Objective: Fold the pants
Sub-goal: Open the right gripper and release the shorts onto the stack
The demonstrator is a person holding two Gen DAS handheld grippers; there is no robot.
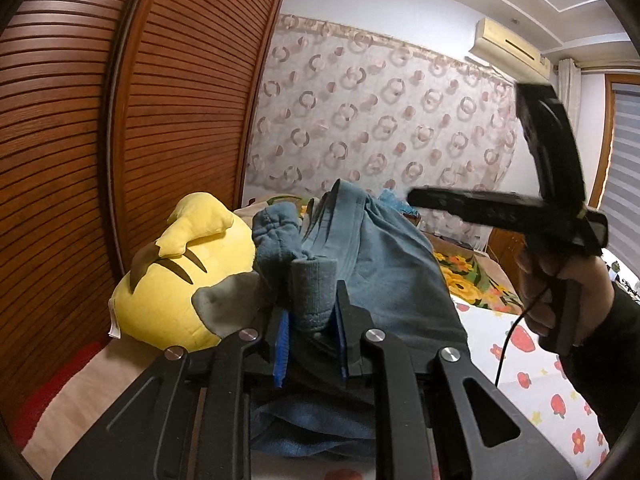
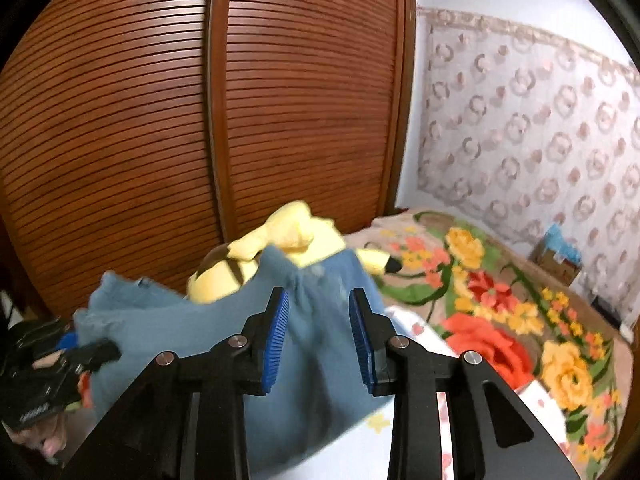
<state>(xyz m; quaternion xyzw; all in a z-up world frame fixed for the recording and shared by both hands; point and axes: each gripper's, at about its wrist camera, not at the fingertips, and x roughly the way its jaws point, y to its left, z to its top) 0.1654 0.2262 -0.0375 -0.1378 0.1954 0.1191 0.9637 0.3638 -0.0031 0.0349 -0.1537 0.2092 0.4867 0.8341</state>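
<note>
Blue-grey pants [image 1: 372,248]: bunched, lifted, centre frame, ribbed cuff pinched in left gripper [image 1: 312,332]. Right gripper [image 2: 319,336]: jaws wide, empty, fabric beyond them. Risk: single-point hold lets cloth twist or slip; plush toy [image 1: 176,276] nearby may snag.

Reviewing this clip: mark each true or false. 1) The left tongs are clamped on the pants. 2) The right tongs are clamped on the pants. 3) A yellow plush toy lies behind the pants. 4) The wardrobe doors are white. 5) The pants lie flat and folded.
1) True: the left tongs grip a ribbed cuff of the blue pants.
2) False: the right tongs stand open, with nothing between the pads.
3) True: the yellow plush toy sits just beyond them.
4) False: the wardrobe doors are brown slatted wood.
5) False: they are lifted and bunched, not yet folded.
</note>
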